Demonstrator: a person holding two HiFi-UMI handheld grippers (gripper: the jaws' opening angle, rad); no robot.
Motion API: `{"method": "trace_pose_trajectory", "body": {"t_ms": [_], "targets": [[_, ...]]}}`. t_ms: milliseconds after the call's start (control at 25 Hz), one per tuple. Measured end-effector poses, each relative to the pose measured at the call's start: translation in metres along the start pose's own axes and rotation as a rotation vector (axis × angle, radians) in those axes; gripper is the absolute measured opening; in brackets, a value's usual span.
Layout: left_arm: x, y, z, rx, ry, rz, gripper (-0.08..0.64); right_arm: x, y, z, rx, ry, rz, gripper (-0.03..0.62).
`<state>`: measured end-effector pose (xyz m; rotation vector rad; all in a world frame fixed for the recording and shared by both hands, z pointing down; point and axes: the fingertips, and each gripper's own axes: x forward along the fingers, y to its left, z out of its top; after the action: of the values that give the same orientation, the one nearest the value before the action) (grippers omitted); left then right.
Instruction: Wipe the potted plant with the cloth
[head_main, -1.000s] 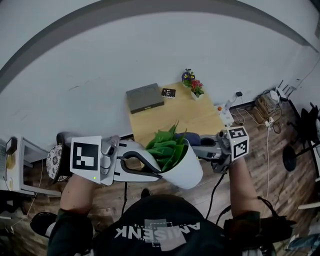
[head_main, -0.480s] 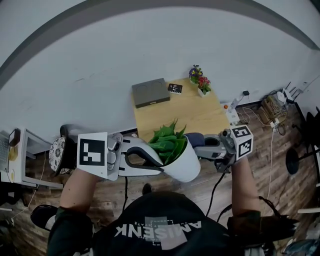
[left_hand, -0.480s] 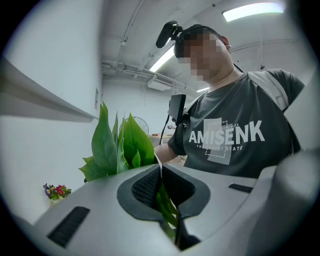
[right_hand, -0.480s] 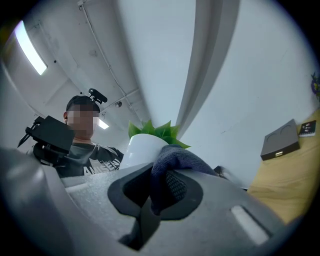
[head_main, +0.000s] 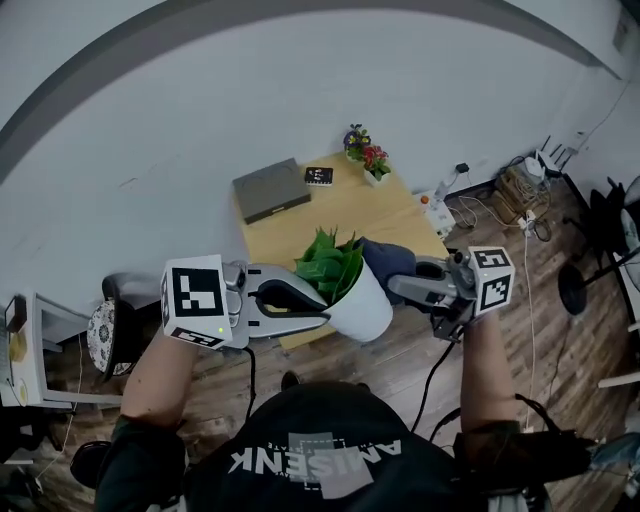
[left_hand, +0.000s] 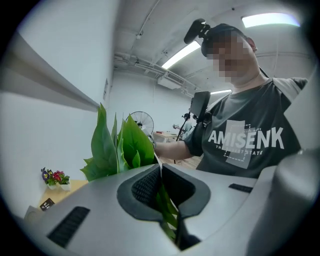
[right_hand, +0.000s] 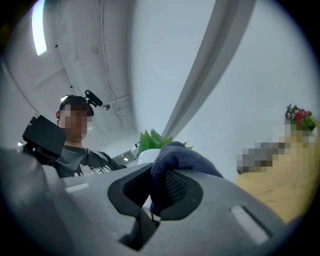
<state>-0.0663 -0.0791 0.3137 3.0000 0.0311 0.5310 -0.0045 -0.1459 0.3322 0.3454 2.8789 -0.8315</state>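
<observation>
With your left gripper (head_main: 322, 314) clamped on the rim of the potted plant (head_main: 362, 312), tilted above the wooden table (head_main: 385, 225), and your right gripper (head_main: 396, 286) pinching the dark blue cloth (head_main: 386, 259) beside the leaves (head_main: 330, 268), wiping appears barely begun, with most foliage left.

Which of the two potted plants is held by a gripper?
The large green-leaved plant in the white pot, clamped at its rim by the left gripper; the small flowering plant stands untouched at the table's far corner.
</observation>
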Motion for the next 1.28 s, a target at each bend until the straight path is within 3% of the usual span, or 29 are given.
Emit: {"method": "trace_pose_trajectory", "body": {"t_ms": [440, 560, 840, 1080, 1280], "targets": [[0.026, 0.048, -0.006, -0.164, 0.017, 0.064, 0.015, -0.022, -0.008, 0.006, -0.156, -0.052, -0.434, 0.028], [0.033, 0.066, -0.007, -0.234, 0.011, 0.109, 0.017, -0.027, -0.008, 0.006, -0.229, -0.036, -0.564, 0.028], [0.049, 0.085, -0.006, -0.308, 0.013, 0.128, 0.015, -0.027, -0.015, 0.003, -0.358, 0.028, -0.795, 0.028], [0.057, 0.096, -0.007, -0.373, -0.002, 0.143, 0.015, -0.028, -0.019, -0.001, -0.441, 0.031, -0.956, 0.028], [0.059, 0.106, -0.005, -0.447, -0.026, 0.159, 0.014, -0.021, -0.02, -0.004, -0.511, 0.084, -1.029, 0.028]]}}
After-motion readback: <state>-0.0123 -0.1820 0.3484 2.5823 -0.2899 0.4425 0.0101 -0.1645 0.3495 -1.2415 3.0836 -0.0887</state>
